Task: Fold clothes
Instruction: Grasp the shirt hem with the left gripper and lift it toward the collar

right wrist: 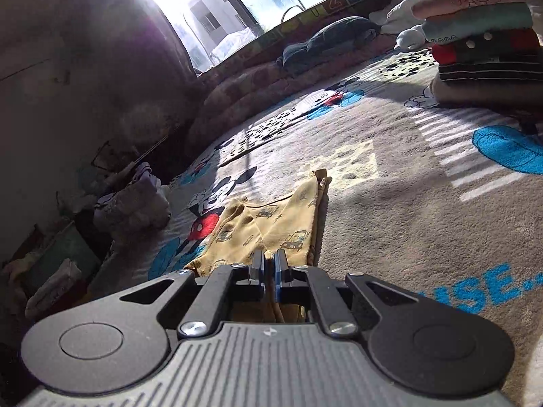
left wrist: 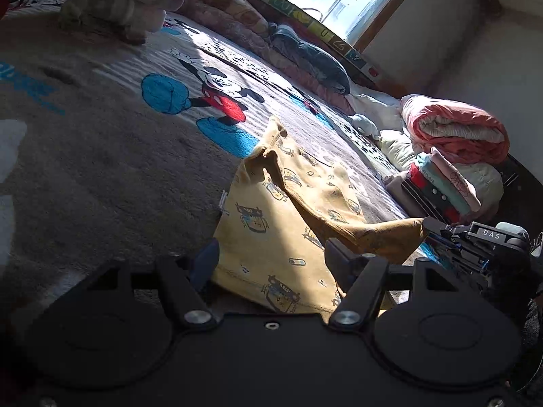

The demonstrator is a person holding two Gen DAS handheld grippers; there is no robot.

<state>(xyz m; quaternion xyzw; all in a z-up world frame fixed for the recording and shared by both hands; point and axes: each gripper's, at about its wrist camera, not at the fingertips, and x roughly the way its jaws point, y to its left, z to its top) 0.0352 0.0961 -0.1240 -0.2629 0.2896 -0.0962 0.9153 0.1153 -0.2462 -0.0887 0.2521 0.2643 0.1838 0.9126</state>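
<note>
Right claw (right wrist: 268, 264) pinches yellow garment (right wrist: 271, 224); left claw (left wrist: 271, 257) apparently gapes.

— What covers the floor?
— A grey cartoon-mouse rug (left wrist: 101, 156), blue lettering at 4 o'clock in the right wrist view.
— And beyond it?
— A window (right wrist: 258, 3) at 12 o'clock, a dark blue cushion (left wrist: 312, 57) beneath it, a rolled pink quilt (left wrist: 458, 129) at 3 o'clock.

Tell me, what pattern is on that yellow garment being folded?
Small cartoon cars, blue-grey on the yellow garment; the left wrist view shows it best.
</note>
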